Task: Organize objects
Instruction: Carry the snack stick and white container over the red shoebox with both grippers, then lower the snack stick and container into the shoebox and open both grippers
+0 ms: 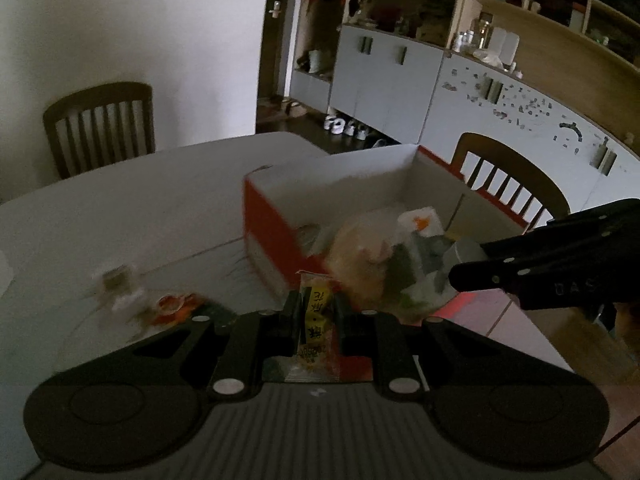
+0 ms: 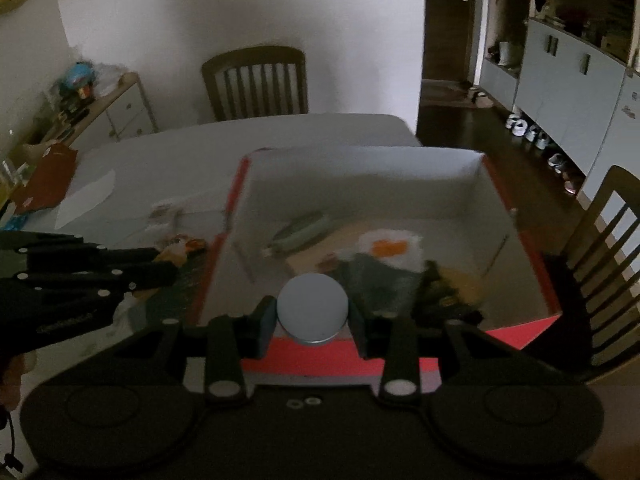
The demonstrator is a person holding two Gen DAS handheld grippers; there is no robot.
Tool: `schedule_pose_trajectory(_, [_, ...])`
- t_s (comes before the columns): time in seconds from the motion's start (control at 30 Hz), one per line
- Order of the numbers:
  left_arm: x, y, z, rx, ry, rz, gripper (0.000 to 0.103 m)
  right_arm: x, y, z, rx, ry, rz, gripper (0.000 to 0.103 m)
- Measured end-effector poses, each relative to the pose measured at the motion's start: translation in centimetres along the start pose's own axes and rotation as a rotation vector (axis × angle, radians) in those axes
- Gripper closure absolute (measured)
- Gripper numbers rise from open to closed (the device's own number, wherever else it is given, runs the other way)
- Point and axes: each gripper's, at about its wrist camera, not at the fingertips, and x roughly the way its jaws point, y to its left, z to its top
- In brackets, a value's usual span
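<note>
While both grippers tilt downward, left gripper (image 1: 316, 312) clamped on yellow-labelled clear packet (image 1: 314, 320), right gripper (image 2: 312, 316) pinching pale round can (image 2: 313, 306), red-and-white box (image 2: 520, 216) at twelve o'clock.

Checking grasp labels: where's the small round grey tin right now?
Right wrist view, centre: the round tin sits clamped in the right gripper, above the near wall of the red-and-white box.

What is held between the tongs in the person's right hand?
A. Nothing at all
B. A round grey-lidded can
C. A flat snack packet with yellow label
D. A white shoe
B: in the right wrist view the right tongs are closed on the round grey-lidded can, just at the near edge of the red-and-white cardboard box.
</note>
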Motion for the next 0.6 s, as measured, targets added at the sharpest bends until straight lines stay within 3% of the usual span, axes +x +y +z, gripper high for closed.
schedule_pose_trajectory(0.4, [5.5, -3.8, 3.4, 0.060, 0.026, 0.024, 0.087, 1.7, -7.3, 1.8, 0.066, 0.008, -0.031, 0.065])
schedule_pose_trajectory(0.6, [8.2, -4.9, 4.9, 0.136, 0.040, 0.053, 0.087, 3.5, -9.4, 2.5, 0.064, 0.011, -0.051, 0.065])
